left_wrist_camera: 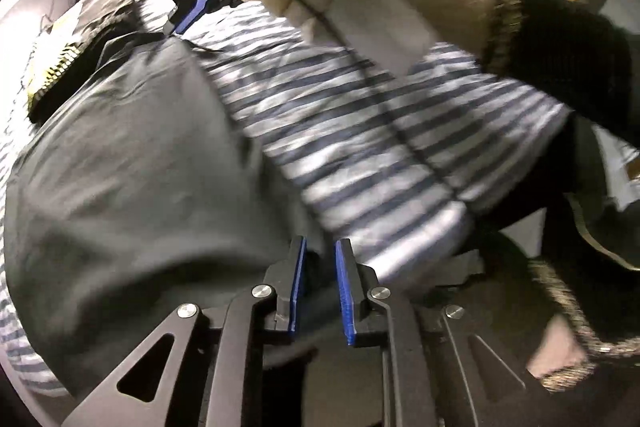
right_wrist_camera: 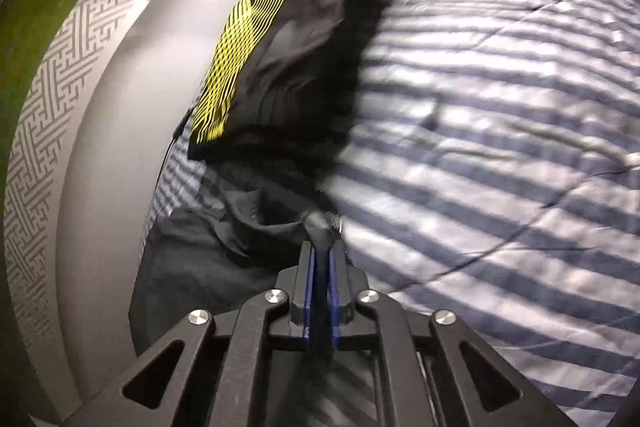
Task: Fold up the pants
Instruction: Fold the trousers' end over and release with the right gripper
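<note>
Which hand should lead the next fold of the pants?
Right. Its tongs are already pinched on a corner of the pants. The left tongs stand slightly apart at the near edge; a grip there is unclear.

Striped bed cover, grey pants spread on it, folded black-and-yellow garment beside them

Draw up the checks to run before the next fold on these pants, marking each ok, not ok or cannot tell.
1. Right fingers grip the pants: ok, dark cloth is pinched between them.
2. Left fingers grip the pants: cannot tell, a gap shows and the view is blurred.
3. Pants lie smooth: not ok, they bunch near the right fingers.
4. Cable off the pants: ok, it hangs over the bed.
5. Black cushion clear of the pants: cannot tell.
</note>
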{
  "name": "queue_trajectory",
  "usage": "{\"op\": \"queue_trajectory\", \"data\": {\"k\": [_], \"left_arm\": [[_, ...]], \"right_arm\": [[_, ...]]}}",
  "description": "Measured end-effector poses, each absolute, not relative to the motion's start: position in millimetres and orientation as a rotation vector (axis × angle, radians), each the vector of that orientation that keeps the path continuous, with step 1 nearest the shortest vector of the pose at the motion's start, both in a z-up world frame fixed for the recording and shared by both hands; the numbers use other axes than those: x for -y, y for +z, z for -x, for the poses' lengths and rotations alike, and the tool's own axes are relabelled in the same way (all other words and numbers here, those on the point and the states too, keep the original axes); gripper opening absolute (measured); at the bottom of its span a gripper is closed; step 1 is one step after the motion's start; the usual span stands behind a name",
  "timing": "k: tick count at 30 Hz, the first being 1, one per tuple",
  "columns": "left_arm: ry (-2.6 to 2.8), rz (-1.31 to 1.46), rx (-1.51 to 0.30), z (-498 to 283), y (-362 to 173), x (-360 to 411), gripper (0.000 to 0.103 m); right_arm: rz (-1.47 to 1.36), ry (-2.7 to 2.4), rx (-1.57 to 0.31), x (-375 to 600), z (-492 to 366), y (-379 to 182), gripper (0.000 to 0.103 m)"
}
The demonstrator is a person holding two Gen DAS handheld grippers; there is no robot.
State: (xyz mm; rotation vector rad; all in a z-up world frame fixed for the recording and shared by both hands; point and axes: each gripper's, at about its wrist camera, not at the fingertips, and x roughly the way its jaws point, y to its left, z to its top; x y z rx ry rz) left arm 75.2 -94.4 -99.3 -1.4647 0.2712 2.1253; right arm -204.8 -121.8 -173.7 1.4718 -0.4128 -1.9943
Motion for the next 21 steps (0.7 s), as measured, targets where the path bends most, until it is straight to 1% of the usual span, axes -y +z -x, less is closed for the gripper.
{"op": "queue_trajectory", "data": {"k": [3,4,6,7,8,9,10,13,17,18,20,21], "left_arm": [[2.120,1.433,-0.266,-88,-79,92,0.020],[2.141,1.424,-0.245,-88,-70,96,0.023],[2.218,1.405,-0.196,-84,-54,116,0.034],[2.290,1.396,-0.181,-79,-46,132,0.047],[2.351,1.394,-0.164,-76,-41,145,0.057],[2.422,1.392,-0.115,-67,-35,164,0.059],[2.462,1.396,-0.067,-61,-31,181,0.060],[2.607,1.427,-0.034,-41,-31,225,0.060],[2.616,1.523,0.132,-18,-55,268,0.060],[2.620,1.560,0.120,-14,-64,274,0.060],[2.633,1.648,0.070,-11,-82,282,0.060],[2.625,1.690,0.104,-10,-92,291,0.061]], "right_arm": [[-1.446,-2.050,0.448,98,209,-161,0.012],[-1.430,-2.056,0.468,87,206,-155,0.012],[-1.392,-2.055,0.457,74,190,-140,0.012],[-1.365,-2.059,0.424,73,174,-132,0.012],[-1.343,-2.054,0.388,75,158,-127,0.012],[-1.325,-2.043,0.360,77,144,-124,0.012],[-1.306,-2.030,0.319,85,124,-121,0.012],[-1.281,-1.990,0.194,107,68,-124,0.012],[-1.259,-1.979,0.023,144,17,-135,0.013],[-1.259,-1.970,-0.003,155,9,-141,0.014],[-1.299,-1.936,0.007,167,1,-152,0.014],[-1.315,-1.910,0.010,173,-3,-159,0.015]]}}
